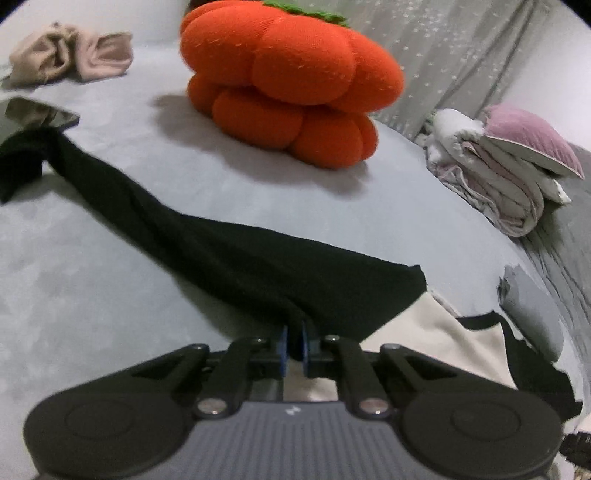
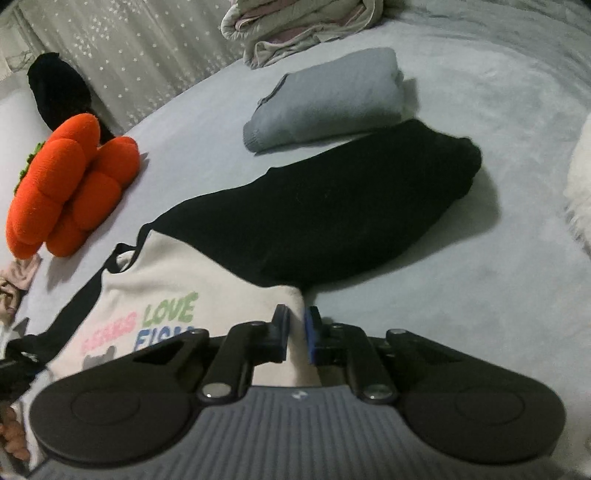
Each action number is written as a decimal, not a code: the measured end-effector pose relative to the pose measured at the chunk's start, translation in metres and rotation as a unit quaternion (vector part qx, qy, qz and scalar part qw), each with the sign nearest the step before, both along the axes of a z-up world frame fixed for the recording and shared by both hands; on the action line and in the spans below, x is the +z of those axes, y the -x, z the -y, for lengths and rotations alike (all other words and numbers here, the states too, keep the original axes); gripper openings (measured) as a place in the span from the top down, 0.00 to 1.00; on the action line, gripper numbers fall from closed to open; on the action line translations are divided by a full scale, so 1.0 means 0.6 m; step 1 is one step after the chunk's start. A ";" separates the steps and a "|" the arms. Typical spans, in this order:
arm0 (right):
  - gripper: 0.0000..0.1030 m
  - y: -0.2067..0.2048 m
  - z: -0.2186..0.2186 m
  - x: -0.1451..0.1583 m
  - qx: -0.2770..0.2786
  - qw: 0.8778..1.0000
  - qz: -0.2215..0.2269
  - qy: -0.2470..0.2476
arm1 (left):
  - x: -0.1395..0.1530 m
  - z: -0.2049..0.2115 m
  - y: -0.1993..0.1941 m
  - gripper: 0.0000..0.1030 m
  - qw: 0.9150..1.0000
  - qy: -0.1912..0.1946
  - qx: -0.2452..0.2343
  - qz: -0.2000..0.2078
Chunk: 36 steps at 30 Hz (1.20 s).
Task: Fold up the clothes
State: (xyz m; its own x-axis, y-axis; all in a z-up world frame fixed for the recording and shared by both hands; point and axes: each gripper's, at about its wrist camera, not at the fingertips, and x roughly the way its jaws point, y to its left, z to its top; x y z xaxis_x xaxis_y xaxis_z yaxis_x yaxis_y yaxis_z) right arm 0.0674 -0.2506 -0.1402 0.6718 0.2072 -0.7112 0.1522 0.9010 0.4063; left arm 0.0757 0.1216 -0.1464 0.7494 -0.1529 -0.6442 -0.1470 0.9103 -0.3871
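Where the left wrist view begins, at the bottom centre, the left gripper has its blue pads pinched together on black cloth of the shirt, at the near edge of the left sleeve. That sleeve runs from the pads up toward the left edge of the frame across the grey bed. Right of the pads lies the white body of the shirt. Farther up sit a phone at the left edge, an orange cushion at top centre, and a beige garment in the upper left.

At the bottom centre of the right wrist view, the right gripper is clamped on the shirt's white edge, beside the printed letters. Above it the black right sleeve lies across the middle of the frame. Just beyond, touching it, rests a folded grey sweater, and bedding is heaped at the top edge.
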 end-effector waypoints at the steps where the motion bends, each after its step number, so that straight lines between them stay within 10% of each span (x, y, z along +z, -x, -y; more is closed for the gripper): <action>1: 0.85 0.000 0.001 0.000 -0.001 1.000 -0.001 0.003 | -0.005 -0.002 0.001 0.88 1.000 0.009 -0.005 -0.015; 8: 0.42 0.024 -0.011 -0.001 0.008 1.000 -0.006 -0.020 | -0.016 -0.018 0.043 0.75 0.995 0.054 -0.045 -0.065; 27: 0.48 0.233 -0.052 0.005 0.029 0.999 -0.033 -0.032 | -0.037 -0.047 0.225 0.75 0.974 0.148 -0.123 -0.123; 36: 0.50 0.313 -0.004 -0.019 -0.037 0.982 -0.019 -0.183 | -0.062 -0.068 0.275 0.75 0.963 0.228 -0.095 -0.110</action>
State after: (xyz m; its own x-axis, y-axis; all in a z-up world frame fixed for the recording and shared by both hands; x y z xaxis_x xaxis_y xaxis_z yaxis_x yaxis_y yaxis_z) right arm -0.1202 -0.2485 -0.1514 0.6688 0.4054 -0.6232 0.2335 0.6813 0.6938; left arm -0.0896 0.1622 -0.1834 0.5328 -0.5783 -0.6178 -0.1185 0.6718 -0.7312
